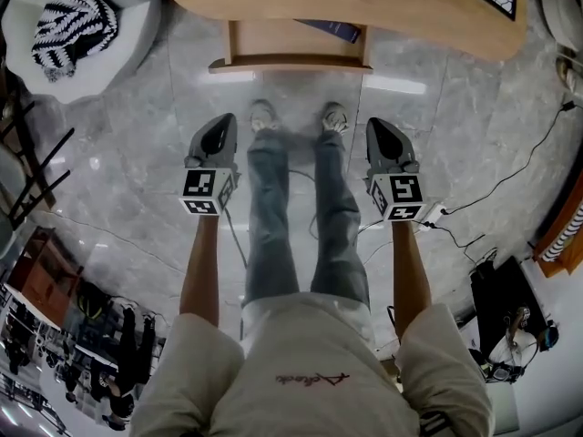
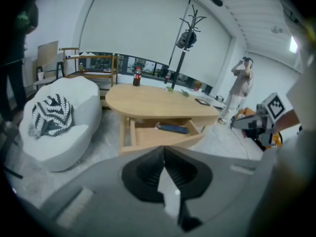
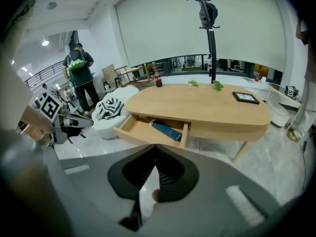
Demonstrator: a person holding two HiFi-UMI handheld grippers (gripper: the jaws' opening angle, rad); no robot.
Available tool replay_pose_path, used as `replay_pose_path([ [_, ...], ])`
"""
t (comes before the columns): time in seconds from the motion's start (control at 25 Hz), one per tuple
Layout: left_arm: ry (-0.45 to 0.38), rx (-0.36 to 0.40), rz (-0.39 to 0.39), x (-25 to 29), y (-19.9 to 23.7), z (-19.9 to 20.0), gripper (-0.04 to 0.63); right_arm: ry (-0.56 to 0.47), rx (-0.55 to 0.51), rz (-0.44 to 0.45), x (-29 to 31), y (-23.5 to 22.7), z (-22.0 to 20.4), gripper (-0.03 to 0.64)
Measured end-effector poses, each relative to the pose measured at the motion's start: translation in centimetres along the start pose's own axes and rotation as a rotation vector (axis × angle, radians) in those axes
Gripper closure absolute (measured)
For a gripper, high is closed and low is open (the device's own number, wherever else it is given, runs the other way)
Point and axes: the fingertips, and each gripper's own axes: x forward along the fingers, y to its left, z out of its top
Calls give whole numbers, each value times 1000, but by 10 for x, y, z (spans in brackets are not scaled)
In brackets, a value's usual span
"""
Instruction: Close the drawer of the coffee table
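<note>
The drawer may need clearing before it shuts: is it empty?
No, a flat dark blue object lies inside the open drawer, plain in the right gripper view.

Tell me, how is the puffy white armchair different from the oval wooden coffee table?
The puffy white armchair looks soft and rounded; the oval wooden coffee table looks hard, flat-topped and light brown. The armchair holds a black-and-white striped cushion; the table carries a dark bottle. The table has an open drawer; the armchair has none. Both stand on the grey marble floor.
</note>
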Motion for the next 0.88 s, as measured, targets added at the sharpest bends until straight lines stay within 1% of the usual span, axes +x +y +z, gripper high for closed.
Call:
replay_pose_path([
  [0.28,17,-28,3,41,16,-37,596,30,13,-17,43,-15,-44,614],
  [0.44,24,-39,9,65,26,-54,597,39,16,-19,68,-24,-61,614],
  [0.6,13,-54,19,83,38,-62,597,34,34,-35,89,-37,-72,614],
  [0.8,30,-48,39,99,52,-75,596,24,100,-70,112,-58,-79,614],
  [0.88,52,-16,52,103,58,-81,597,36,93,-76,120,-65,-83,614],
])
